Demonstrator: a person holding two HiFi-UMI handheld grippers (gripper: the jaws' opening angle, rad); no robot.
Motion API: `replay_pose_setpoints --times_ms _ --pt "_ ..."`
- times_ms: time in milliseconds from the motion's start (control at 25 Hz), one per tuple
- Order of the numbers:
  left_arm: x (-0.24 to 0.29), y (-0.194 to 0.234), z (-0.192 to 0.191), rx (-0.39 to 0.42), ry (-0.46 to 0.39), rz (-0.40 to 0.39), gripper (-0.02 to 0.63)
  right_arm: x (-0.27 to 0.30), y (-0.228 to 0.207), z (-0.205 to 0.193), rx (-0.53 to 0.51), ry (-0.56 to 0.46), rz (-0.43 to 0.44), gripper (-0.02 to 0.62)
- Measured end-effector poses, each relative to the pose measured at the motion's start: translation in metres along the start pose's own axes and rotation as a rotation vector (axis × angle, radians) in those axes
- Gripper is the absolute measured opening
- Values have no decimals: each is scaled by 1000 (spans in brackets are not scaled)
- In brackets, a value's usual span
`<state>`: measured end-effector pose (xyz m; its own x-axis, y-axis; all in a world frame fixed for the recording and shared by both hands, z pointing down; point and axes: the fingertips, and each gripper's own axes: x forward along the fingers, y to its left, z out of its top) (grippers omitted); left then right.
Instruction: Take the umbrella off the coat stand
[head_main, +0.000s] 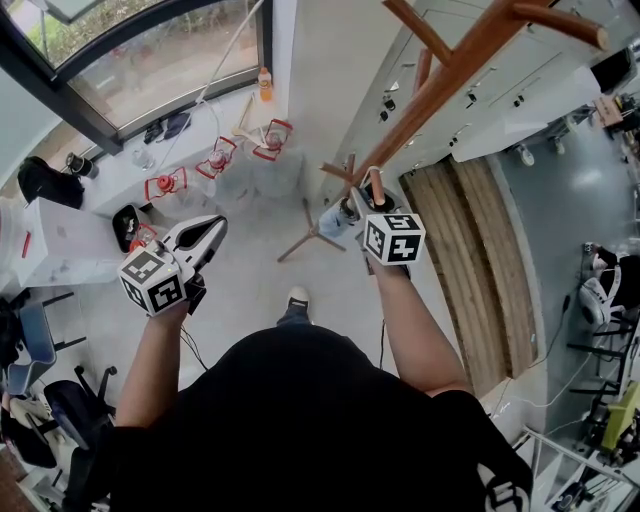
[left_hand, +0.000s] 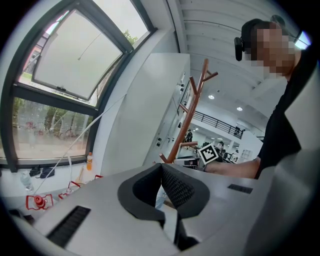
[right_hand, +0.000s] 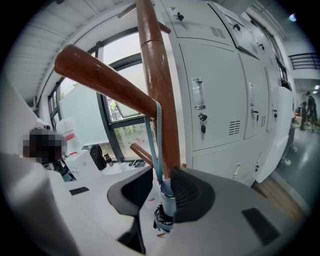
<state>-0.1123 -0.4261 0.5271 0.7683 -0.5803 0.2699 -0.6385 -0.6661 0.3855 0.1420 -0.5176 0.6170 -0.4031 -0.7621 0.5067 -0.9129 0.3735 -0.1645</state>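
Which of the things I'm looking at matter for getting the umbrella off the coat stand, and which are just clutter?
Job: umbrella, hanging by its strap; coat stand; right gripper around its handle.
Lying about: orange bottle on the sill; red items by the window; lockers; black bag.

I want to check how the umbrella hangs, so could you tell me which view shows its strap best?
The right gripper view: the blue strap hangs from a peg down to the umbrella between the jaws. The head view shows the umbrella by the stand, no clear strap; the left gripper view shows no strap.
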Motion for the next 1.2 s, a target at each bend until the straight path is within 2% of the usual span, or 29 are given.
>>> replay_pose_setpoints --times_ms 1200 --pt "-8 9 -6 -20 -10 19 23 1 -12 1 -70 -16 -83 30"
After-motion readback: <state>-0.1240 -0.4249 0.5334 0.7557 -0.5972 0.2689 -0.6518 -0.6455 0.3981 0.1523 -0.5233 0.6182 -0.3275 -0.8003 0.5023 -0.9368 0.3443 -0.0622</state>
